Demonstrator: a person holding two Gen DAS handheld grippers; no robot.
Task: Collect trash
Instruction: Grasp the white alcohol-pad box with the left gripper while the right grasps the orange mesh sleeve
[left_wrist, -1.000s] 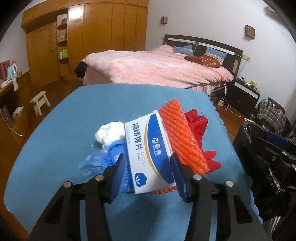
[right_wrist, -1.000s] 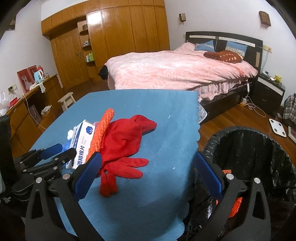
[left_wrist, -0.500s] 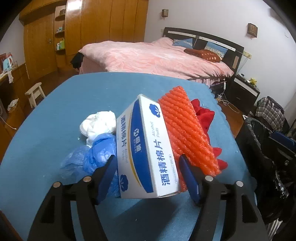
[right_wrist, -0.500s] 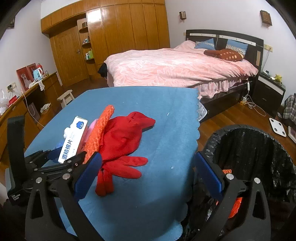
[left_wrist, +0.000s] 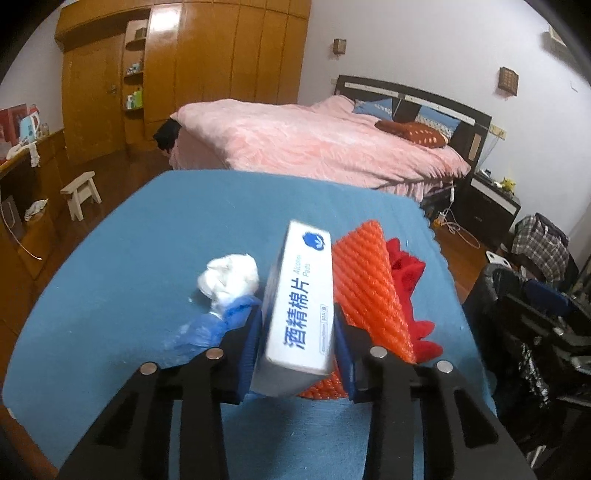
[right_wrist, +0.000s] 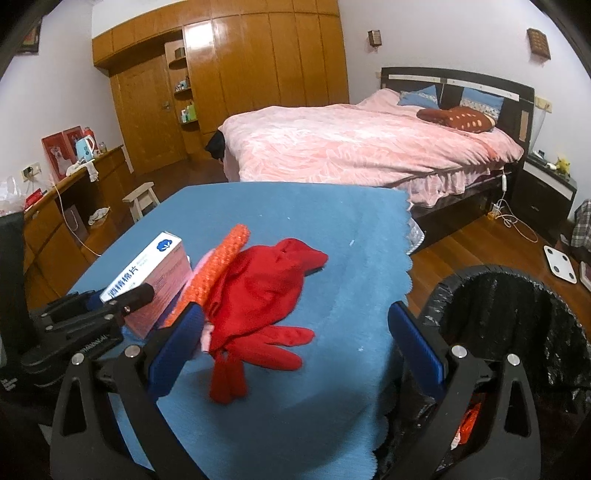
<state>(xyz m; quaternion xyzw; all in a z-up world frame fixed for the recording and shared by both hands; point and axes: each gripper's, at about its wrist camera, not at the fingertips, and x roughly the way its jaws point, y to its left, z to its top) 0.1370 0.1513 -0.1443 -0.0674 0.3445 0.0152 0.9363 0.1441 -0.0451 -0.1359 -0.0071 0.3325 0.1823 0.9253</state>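
Observation:
A white and blue alcohol-pad box (left_wrist: 301, 302) stands on its narrow edge between the fingers of my left gripper (left_wrist: 297, 314). The jaws are closing and both blue pads press on the box's sides. In the right wrist view the box (right_wrist: 147, 277) is tilted up off the cloth in the left gripper (right_wrist: 122, 302). Orange bubble wrap (left_wrist: 369, 280) and red gloves (right_wrist: 258, 295) lie just right of it. A white tissue wad (left_wrist: 229, 277) and crumpled blue plastic (left_wrist: 218, 325) lie to its left. My right gripper (right_wrist: 295, 312) hangs open over the table's near edge, holding nothing.
The blue-clothed table (right_wrist: 295, 206) ends in a scalloped edge on the right. A bin lined with a black bag (right_wrist: 509, 314) stands below that edge with some orange trash inside. A bed (right_wrist: 351, 147), a wardrobe and a small stool lie beyond.
The box has turned from lying flat to standing on its edge. My left jaws widened, then came in against its sides and lifted it slightly. The right gripper has stayed put.

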